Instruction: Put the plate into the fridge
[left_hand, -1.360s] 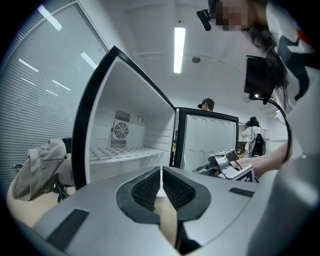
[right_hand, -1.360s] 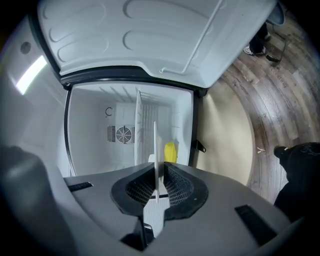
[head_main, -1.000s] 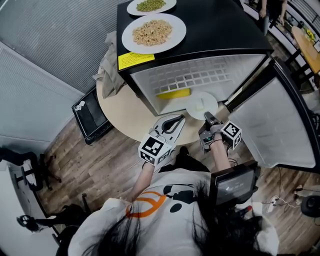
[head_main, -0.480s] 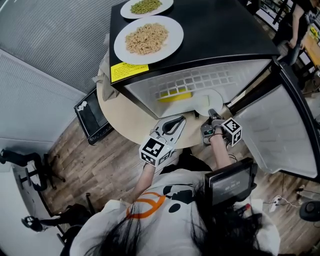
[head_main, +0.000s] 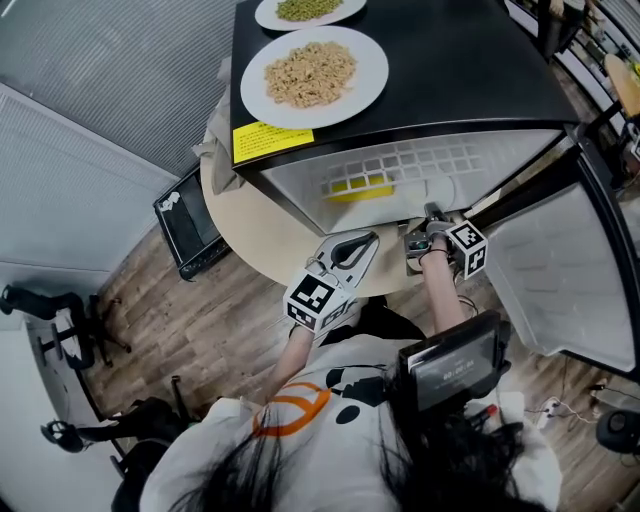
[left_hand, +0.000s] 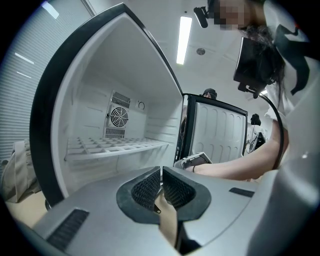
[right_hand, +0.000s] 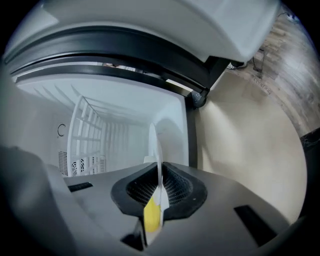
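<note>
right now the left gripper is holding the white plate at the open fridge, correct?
No: the right gripper holds the white plate at the open fridge, as the right gripper view shows. The left gripper is shut on nothing.

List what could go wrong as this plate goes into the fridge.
1. The right gripper pinches only the rim of the plate, so the plate may tilt or slip out.
2. A yellow item lies close beside the plate's path inside the fridge; the plate could knock it.
3. A bump against the fridge might jostle the noodle plate sitting on top.
</note>
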